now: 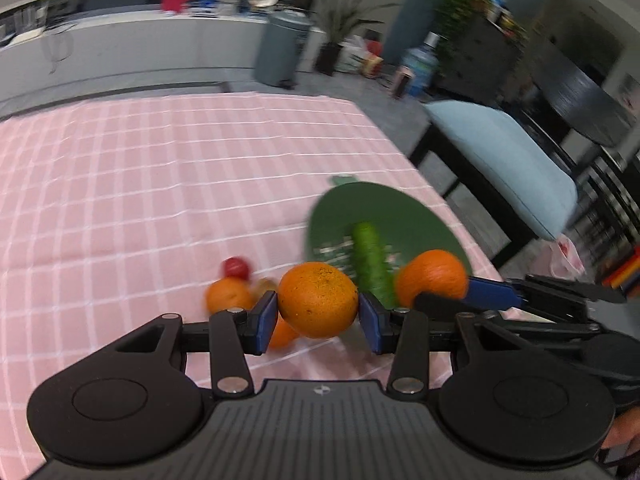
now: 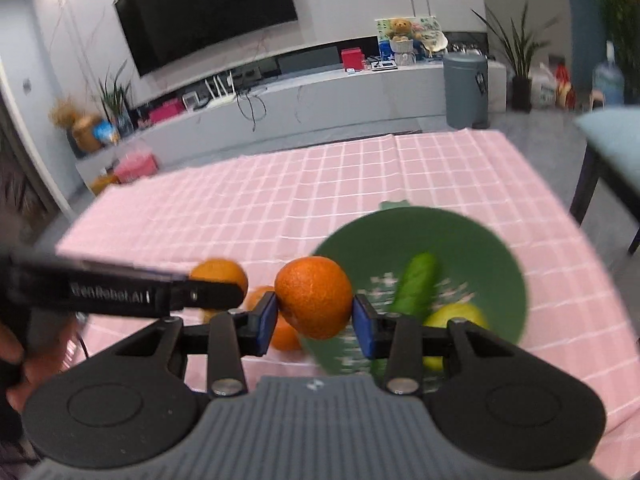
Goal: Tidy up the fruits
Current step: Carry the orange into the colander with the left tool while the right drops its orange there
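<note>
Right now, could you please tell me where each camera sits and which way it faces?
Left wrist: rides the left gripper, looking forward and down over the pink checked tablecloth; its jaws grip an orange, and the right gripper with its own orange enters at right.
Right wrist: rides the right gripper, facing the wall screen; jaws grip an orange, the left gripper and a hand at left.
Shared: the green bowl with the cucumber, the grey bin.

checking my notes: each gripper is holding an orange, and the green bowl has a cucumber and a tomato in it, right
Not quite: beside the cucumber in the green bowl lies a lemon, not a tomato, as the right wrist view shows. The rest holds: the left gripper and right gripper each hold an orange.
</note>
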Tool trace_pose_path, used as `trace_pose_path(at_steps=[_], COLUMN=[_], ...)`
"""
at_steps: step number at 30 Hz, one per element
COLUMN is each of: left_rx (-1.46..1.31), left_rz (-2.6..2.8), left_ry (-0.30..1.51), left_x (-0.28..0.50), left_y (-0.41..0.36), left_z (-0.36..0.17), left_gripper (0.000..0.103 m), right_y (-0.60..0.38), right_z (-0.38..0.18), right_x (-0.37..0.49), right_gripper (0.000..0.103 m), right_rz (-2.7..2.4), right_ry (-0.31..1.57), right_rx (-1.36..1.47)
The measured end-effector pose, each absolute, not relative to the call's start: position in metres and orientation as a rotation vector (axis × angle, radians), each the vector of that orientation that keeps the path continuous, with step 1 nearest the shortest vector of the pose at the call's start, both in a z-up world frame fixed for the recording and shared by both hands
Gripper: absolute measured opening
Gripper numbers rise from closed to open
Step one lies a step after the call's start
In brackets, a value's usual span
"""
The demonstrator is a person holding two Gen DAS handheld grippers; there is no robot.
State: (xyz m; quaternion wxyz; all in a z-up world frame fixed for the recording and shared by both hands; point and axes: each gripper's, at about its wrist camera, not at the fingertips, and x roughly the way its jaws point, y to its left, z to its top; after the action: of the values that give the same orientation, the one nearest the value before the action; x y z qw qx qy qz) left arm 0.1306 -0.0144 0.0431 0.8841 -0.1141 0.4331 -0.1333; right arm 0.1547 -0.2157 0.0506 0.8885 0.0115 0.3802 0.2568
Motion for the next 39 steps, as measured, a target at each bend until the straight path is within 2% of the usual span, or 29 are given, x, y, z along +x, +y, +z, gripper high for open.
trace_pose_path(at_steps=[6,19,28,39], left_rx=[-0.155,-0.083,-0.105,-0.159], left_rz=[-0.363,-0.365,-0.370,-0.367], left_ry=[0.949,1.103,1.166,1.132], left_x=[0.154,0.197,0.213,0.211], left_y=[-0.050,-0.073,-0.071,-0.060], left_z=[0.036,0.011,-0.004,0.001], left_gripper=[0.050,0.050,0.050,0.054], right_y=[-0.229,-0.223,-0.214,-0.204], right_z=[0.039,0.011,0.005,0.000], right_x=[0.177,0.225,0.233,0.242], right_gripper=[0.037,0.038,0.038,0.038], right_rz=[0.528,0.692,0.761,0.780], right_ry=[0.819,0.824,0.816,0.811], right_rx=[-0.149,-0.451,-0.522,-0.537])
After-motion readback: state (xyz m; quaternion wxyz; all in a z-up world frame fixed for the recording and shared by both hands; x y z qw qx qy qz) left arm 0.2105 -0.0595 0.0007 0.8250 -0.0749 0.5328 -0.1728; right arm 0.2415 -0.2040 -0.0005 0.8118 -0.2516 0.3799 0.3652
